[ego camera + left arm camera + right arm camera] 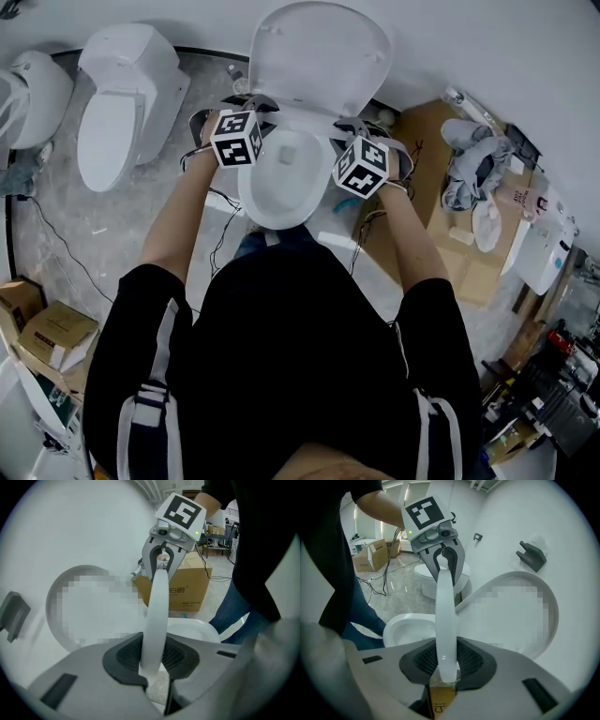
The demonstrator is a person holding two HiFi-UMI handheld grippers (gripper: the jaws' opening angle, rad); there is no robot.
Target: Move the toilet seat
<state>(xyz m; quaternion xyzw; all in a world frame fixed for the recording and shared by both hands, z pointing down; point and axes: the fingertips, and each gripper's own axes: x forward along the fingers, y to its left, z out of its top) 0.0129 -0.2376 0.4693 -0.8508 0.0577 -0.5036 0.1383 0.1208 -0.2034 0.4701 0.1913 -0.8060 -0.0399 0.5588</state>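
Note:
The white toilet seat (157, 616) stands raised off the bowl (281, 183), in front of the upright lid (319, 52). I see it edge-on in both gripper views. My left gripper (152, 660) is shut on the seat's left side, with the ring between its dark pads. My right gripper (445, 665) is shut on the seat (444, 620) on the opposite side. In the head view the left gripper (255, 108) and the right gripper (354, 129) flank the bowl at its back. Each gripper view shows the other gripper clamped at the ring's far end.
A second white toilet (122, 103) stands to the left. A printed cardboard box (180, 588) sits on the floor beside the bowl. More boxes (52, 337) lie at lower left. Flattened cardboard with bundled cloth (473, 169) is at right. Cables (56, 239) trail over the floor.

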